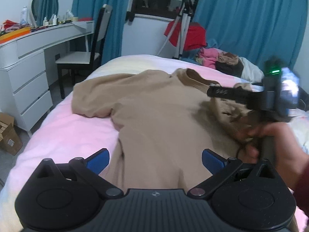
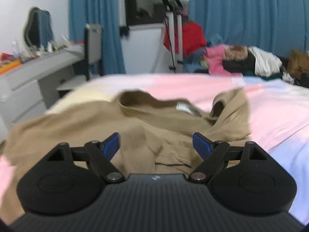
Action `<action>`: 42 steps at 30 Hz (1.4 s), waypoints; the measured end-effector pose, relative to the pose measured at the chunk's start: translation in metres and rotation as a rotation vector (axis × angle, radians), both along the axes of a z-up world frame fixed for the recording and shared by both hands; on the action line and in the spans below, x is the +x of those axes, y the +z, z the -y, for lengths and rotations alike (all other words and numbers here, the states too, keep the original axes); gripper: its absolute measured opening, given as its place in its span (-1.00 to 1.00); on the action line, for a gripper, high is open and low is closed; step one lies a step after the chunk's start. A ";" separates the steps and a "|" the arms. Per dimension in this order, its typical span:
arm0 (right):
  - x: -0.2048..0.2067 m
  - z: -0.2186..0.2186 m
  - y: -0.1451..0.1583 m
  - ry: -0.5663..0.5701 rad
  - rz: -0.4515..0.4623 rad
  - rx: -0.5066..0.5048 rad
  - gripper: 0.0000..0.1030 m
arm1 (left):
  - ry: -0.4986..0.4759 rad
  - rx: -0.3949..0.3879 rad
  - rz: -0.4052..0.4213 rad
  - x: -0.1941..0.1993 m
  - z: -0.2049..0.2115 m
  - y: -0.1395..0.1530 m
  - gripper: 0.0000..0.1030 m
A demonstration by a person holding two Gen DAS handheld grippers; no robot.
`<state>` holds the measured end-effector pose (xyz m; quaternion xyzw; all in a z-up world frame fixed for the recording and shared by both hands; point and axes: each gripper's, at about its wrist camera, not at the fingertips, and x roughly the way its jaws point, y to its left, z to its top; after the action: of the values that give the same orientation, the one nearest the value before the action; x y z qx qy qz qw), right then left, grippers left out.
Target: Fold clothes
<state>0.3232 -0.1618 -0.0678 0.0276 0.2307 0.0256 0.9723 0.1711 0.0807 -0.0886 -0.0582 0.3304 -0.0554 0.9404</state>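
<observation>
A tan shirt [image 1: 154, 112] lies spread on the pink bed [image 1: 63, 135]. Both the left gripper [image 1: 155, 161] and right gripper [image 2: 156, 145] hover above it, fingers released; clothes pile [image 1: 222, 60] at two o'clock.

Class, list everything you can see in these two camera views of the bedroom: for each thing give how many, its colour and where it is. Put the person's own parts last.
T-shirt: one, tan, spread on the bed, right sleeve bunched.
Bed: one, pink and white cover, centre.
Clothes pile: one, pink, brown, black, white, on the bed's far right.
Red garment: one, hanging on the tripod stand.
Curtains: blue, either side of the window.
Desk: one, white with drawers, left, cluttered with bottles.
Chair: one, black frame, pale seat, at the desk.
Cardboard boxes: brown, floor at left.
Left tongs: open, over the shirt's body.
Right tongs: open, over the bunched sleeve.
Right hand: gripping the handle.
</observation>
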 end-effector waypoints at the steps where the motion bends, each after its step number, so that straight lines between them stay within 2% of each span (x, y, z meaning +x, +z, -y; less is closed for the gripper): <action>1: -0.008 -0.002 0.011 0.004 0.022 0.003 0.61 | -0.008 0.005 0.007 -0.003 0.003 0.002 0.99; 4: -0.061 0.009 0.042 0.019 0.060 0.065 0.61 | -0.030 0.032 0.019 -0.012 0.011 0.008 0.97; 9: -0.178 0.038 0.070 0.014 0.076 0.181 0.61 | -0.085 0.049 0.115 -0.059 0.028 0.038 0.99; 13: -0.256 0.067 0.076 -0.026 0.078 0.281 0.62 | -0.102 0.082 0.141 -0.089 0.045 0.048 0.99; 18: -0.329 0.099 0.073 -0.123 0.114 0.354 0.62 | -0.115 0.093 0.120 -0.120 0.070 0.044 0.99; 21: -0.348 0.119 0.067 -0.195 0.143 0.348 0.62 | -0.130 0.073 0.089 -0.133 0.082 0.035 0.99; 26: -0.344 0.158 0.057 -0.320 0.125 0.382 0.62 | -0.184 -0.001 0.011 -0.143 0.107 0.015 0.94; 30: -0.341 0.189 0.048 -0.420 0.110 0.410 0.62 | -0.295 -0.113 -0.106 -0.150 0.141 -0.002 0.79; 32: -0.342 0.201 0.044 -0.439 0.103 0.433 0.61 | -0.342 -0.135 -0.154 -0.155 0.164 -0.011 0.69; 35: -0.341 0.214 0.037 -0.457 0.089 0.459 0.61 | -0.395 -0.103 -0.180 -0.164 0.196 -0.024 0.63; 38: -0.335 0.220 0.030 -0.451 0.071 0.491 0.61 | -0.435 -0.038 -0.182 -0.173 0.224 -0.036 0.53; 41: -0.330 0.221 0.026 -0.446 0.055 0.497 0.61 | -0.451 0.000 -0.193 -0.171 0.240 -0.049 0.28; 42: -0.329 0.221 0.025 -0.444 0.050 0.496 0.62 | -0.455 0.008 -0.197 -0.170 0.244 -0.054 0.14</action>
<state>-0.0057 -0.3829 -0.0427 0.3127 0.1816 -0.1310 0.9231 0.0009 -0.1637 -0.1428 0.0163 0.4253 -0.2585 0.8672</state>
